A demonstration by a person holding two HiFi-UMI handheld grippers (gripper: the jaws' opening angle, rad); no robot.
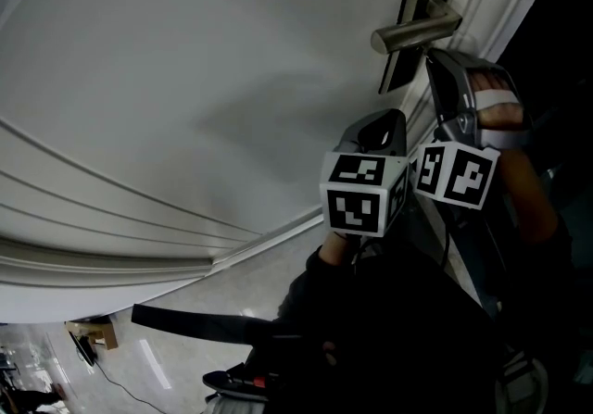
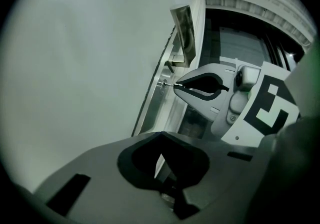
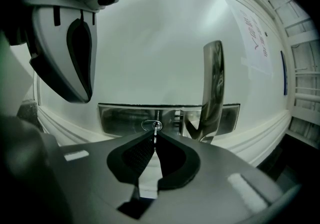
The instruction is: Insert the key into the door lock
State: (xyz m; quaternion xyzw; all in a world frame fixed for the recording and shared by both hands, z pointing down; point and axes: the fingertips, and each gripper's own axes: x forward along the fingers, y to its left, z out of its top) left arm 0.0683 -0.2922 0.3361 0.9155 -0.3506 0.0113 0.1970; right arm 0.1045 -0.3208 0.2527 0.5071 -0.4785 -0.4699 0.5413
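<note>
Right tool [image 3: 155, 136] pinches key [image 3: 155, 129], seemingly at lock [image 3: 148, 125].

A: How many grippers are in view?
B: Two, the left gripper [image 2: 159, 139] and the right gripper [image 3: 155, 137]. Each carries one cube with square markers, so two cubes: the left cube [image 1: 359, 192] and the right cube [image 1: 456, 173]

A: And on the door side?
B: One pale door [image 1: 185, 79], one metal lever handle [image 1: 415, 31], one metal lock plate [image 3: 120, 118] with one keyhole [image 3: 150, 125]

A: How many keys?
B: One key [image 3: 155, 131]. There is also one paper sheet [image 3: 257, 37] on the door
</note>
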